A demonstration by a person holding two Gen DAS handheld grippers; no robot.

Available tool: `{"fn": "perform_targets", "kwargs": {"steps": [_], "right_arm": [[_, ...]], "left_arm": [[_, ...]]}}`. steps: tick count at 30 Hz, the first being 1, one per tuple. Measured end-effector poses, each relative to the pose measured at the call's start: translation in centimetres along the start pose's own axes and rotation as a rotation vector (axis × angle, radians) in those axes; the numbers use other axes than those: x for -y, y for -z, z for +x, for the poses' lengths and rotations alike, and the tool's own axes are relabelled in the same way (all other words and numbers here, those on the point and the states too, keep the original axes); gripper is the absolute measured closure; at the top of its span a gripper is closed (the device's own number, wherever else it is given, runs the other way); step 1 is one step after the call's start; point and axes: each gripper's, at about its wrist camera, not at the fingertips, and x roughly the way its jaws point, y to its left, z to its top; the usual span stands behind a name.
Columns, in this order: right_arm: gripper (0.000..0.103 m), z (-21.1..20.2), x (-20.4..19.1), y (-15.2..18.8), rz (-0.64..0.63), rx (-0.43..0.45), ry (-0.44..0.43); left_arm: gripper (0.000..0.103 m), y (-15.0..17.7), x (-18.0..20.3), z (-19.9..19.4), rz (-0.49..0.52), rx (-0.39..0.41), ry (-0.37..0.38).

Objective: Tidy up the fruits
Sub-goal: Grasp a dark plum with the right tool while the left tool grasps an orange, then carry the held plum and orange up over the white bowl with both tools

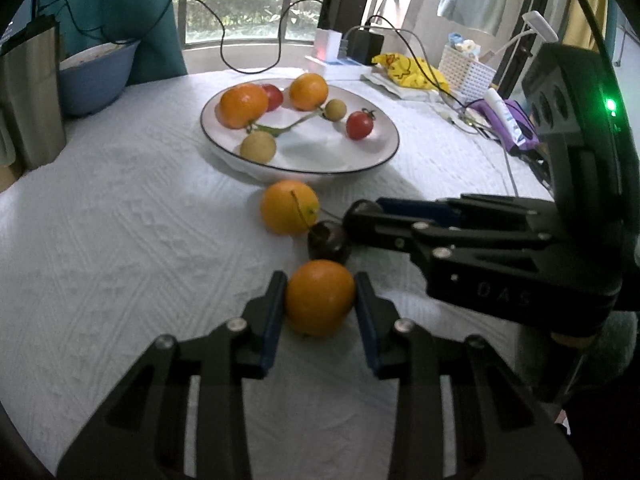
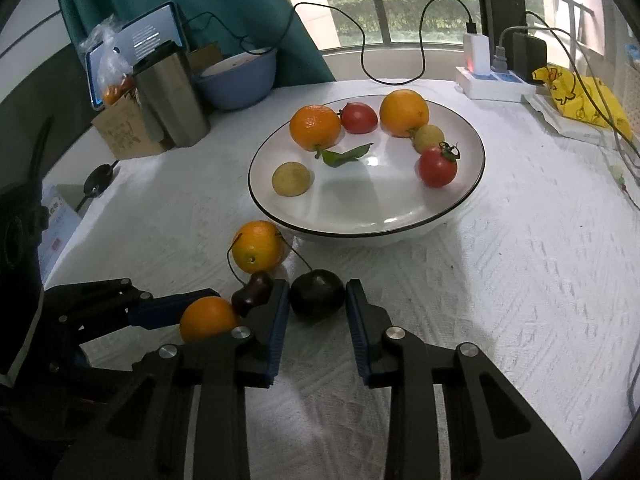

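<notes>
We hold our left gripper [image 1: 320, 300] clamped on a small round orange tangerine [image 1: 319, 297] resting on the white textured tablecloth [image 1: 140, 220], and our right gripper [image 2: 317, 302] pressed onto a dark, glossy cherry [image 2: 317, 295] beside it. A second dark cherry [image 2: 253, 294] and another orange tangerine [image 2: 257, 246] lie just behind, near the white black-rimmed plate [image 2: 460, 208] holding tangerines, tomatoes and longans

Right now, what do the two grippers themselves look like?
Both are matte black linkage frames with silver pivot screws and cut-out slots. The left gripper and right gripper each carry two fingers faced with ribbed dark blue pads. The right one's body bears pale lettering, round holes and a lit green lamp.
</notes>
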Motion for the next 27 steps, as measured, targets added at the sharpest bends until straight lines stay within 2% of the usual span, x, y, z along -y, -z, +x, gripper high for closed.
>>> {"fn": "perform_targets", "kwargs": {"steps": [13, 27], "right_arm": [[0.072, -1.0, -0.7, 0.4, -0.023, 0.013, 0.015], [0.072, -4.4, -1.9, 1.1, -0.053, 0.066, 0.038]], "left_arm": [[0.068, 0.6, 0.6, -1.2, 0.01, 0.017, 0.001], [0.068, 1.1, 1.7, -4.2, 0.027, 0.076, -0.009]]}}
